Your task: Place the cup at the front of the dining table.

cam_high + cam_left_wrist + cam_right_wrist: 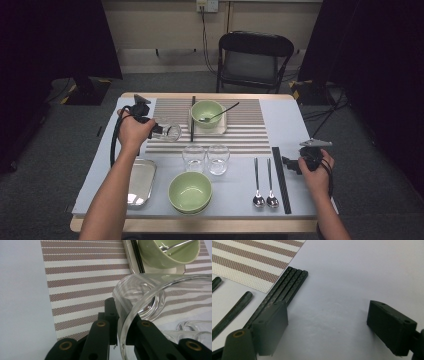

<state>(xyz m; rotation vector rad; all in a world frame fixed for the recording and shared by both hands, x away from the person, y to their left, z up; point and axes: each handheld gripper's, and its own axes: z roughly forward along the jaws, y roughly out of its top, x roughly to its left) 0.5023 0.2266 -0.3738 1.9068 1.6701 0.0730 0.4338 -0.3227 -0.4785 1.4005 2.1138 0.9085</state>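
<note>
Where the left claw (159,128) closes on it, the glass (169,131) lies tipped on its side over the near left part of the striped placemat (245,132); in the left gripper view one black jaw sits inside the rim and the other outside, clamping the clear wall of the glass (140,302). Just right of it, on the placemat, a green bowl (206,113) with a spoon (220,113) in it stands on a small tray, a black stick (192,120) lying along that tray's left side. Nearer, two upright glasses (206,159) stand side by side at the mat's near edge, and a second green bowl (190,192) sits nearest of all. A metal tray (140,181) lies at near left. Two spoons (265,182) and a bundle of black chopsticks (280,177) lie at near right. The right claw (289,164) rests released on the bare table (290,120), jaws wide apart, beside the chopsticks (284,291).
</note>
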